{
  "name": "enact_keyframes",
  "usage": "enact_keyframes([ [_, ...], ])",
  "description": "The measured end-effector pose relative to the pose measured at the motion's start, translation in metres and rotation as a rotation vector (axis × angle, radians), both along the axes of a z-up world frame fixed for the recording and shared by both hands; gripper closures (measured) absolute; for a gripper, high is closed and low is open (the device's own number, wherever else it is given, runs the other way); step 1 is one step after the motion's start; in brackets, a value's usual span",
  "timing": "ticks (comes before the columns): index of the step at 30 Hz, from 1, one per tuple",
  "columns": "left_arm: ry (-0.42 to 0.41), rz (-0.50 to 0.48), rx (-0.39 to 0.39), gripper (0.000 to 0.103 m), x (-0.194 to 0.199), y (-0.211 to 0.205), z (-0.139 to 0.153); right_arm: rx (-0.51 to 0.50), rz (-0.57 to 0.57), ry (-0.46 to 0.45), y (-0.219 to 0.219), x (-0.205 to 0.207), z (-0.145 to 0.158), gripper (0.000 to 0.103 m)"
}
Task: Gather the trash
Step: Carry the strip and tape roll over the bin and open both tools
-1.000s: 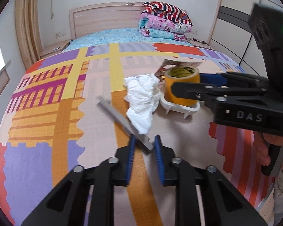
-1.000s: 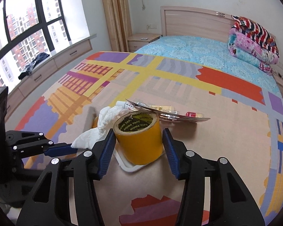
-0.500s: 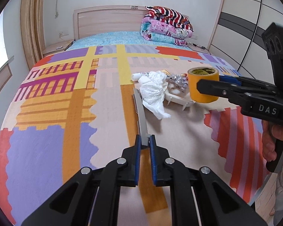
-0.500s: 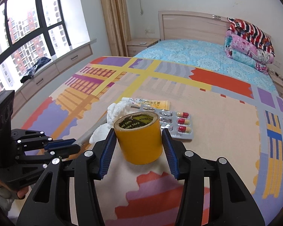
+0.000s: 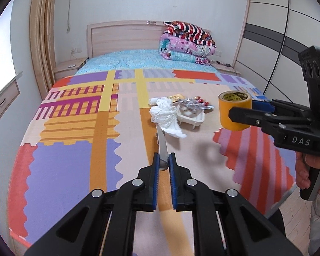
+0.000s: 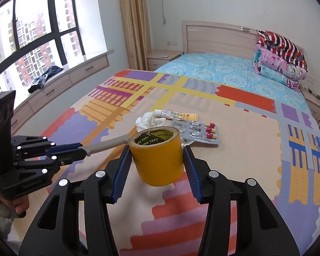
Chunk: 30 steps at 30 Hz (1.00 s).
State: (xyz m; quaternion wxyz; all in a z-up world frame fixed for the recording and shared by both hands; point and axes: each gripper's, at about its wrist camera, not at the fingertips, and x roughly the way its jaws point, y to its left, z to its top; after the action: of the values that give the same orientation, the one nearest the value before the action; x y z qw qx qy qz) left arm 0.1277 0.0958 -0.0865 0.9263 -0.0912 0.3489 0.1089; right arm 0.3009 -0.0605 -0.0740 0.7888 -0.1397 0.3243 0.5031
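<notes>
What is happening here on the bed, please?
A person is clearing small items off the bed, with one tool in each hand. The left tool is shut on a grey strip, held above the cover. The right tool grips a yellow tape roll, also lifted. A crumpled tissue, a white tray, a pill pack and a tube lie on the bed.

"NIUMA TAPE" inside yellow tape roll (image 6: 157,156); "DAS" on right gripper (image 5: 243,115) body.
</notes>
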Motion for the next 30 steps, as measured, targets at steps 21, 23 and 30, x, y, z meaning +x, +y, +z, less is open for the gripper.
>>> enact_keyframes([
  [21, -0.052, -0.172, 0.051, 0.094, -0.064, -0.079, 0.025, 0.025, 0.004, -0.065, -0.075, -0.08, 0.017, 0.054],
  [23, -0.052, -0.2, 0.048, 0.094, -0.071, -0.087, 0.026, 0.026, 0.004, -0.071, -0.082, -0.088, 0.015, 0.054],
  [30, -0.038, -0.27, 0.017, 0.094, -0.092, -0.109, 0.018, 0.037, 0.007, -0.061, -0.106, -0.111, 0.005, 0.054],
])
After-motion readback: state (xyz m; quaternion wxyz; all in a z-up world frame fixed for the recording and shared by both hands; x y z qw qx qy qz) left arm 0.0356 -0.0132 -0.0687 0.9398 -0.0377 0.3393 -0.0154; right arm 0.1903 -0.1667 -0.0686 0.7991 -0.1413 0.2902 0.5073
